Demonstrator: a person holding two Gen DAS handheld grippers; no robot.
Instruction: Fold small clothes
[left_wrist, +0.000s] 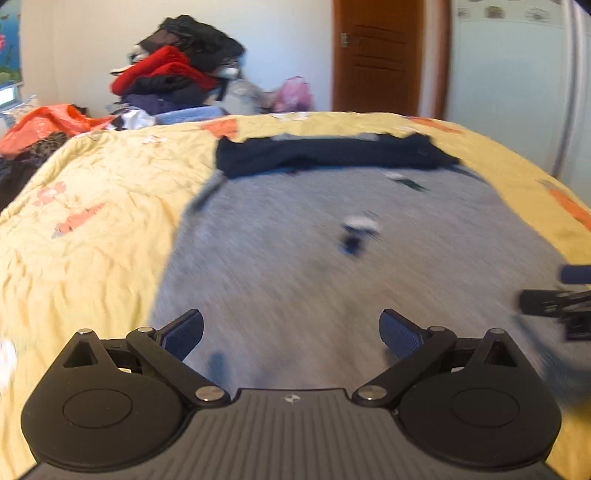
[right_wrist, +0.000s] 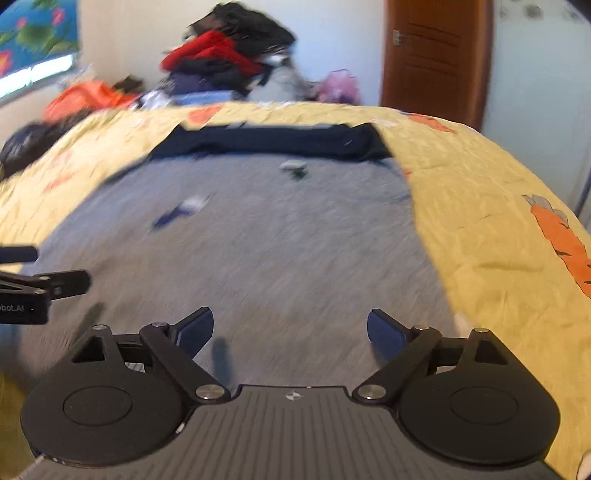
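Observation:
A grey garment (left_wrist: 332, 266) (right_wrist: 258, 251) lies spread flat on the yellow bedspread, with a dark navy band (left_wrist: 332, 153) (right_wrist: 273, 142) along its far end. Small labels and a dark mark sit on the grey cloth. My left gripper (left_wrist: 291, 332) hovers open over the near left part of the garment, nothing between its blue pads. My right gripper (right_wrist: 290, 330) is open over the near right part, also holding nothing. Each gripper shows at the edge of the other's view: the right gripper (left_wrist: 554, 306), the left gripper (right_wrist: 40, 291). Both views are motion-blurred.
The yellow bedspread (left_wrist: 92, 206) (right_wrist: 498, 221) with orange prints surrounds the garment. A pile of red and black clothes (left_wrist: 177, 70) (right_wrist: 229, 51) is stacked beyond the bed. An orange bag (left_wrist: 48, 122) lies at far left. A brown door (left_wrist: 376, 55) stands behind.

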